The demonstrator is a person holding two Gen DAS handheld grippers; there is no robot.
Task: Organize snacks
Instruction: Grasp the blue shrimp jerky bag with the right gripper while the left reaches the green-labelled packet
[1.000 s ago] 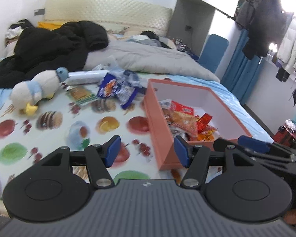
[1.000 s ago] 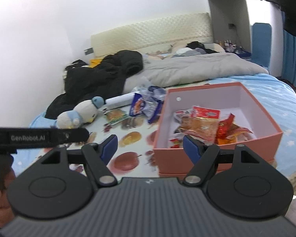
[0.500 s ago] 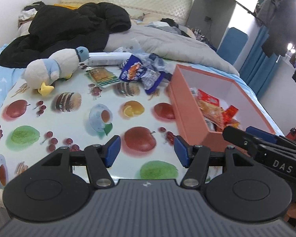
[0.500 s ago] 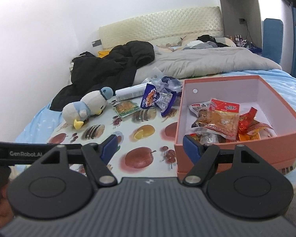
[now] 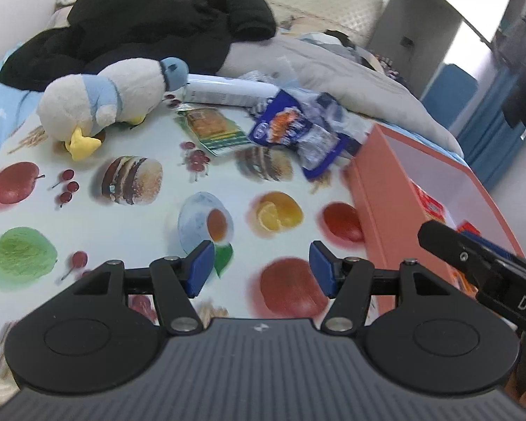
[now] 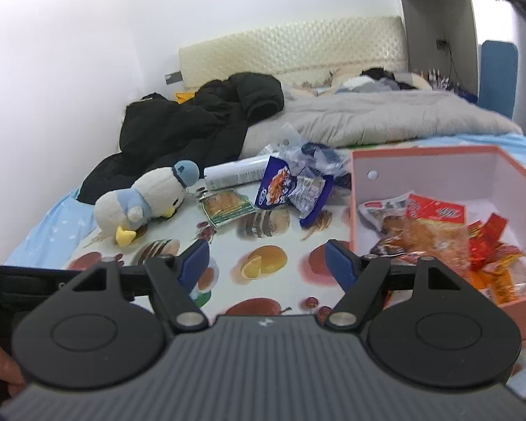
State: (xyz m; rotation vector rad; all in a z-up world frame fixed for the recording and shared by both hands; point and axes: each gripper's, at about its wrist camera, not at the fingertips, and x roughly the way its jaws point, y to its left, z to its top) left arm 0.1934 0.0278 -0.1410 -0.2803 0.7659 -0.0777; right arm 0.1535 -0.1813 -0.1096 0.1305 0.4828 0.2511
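Observation:
A pink box (image 6: 508,210) (image 5: 378,189) stands on the right of a fruit-print cloth and holds several red and orange snack packets (image 6: 435,224). Loose snacks lie beyond it: a blue packet pile (image 5: 298,129) (image 6: 291,186), a green packet (image 5: 215,129) (image 6: 228,205) and a white tube (image 5: 228,93) (image 6: 235,173). My left gripper (image 5: 261,273) is open and empty above the cloth, well short of the packets. My right gripper (image 6: 266,266) is open and empty beside the box's left wall.
A plush penguin (image 5: 105,101) (image 6: 147,200) lies left of the snacks. A black coat (image 5: 140,28) and a grey duvet (image 6: 368,119) lie behind. The right gripper's arm (image 5: 480,266) shows at the right in the left wrist view.
Both grippers have moved forward and left over the cloth toward the loose snacks. The box has slid to the right in both views. Both stay open.

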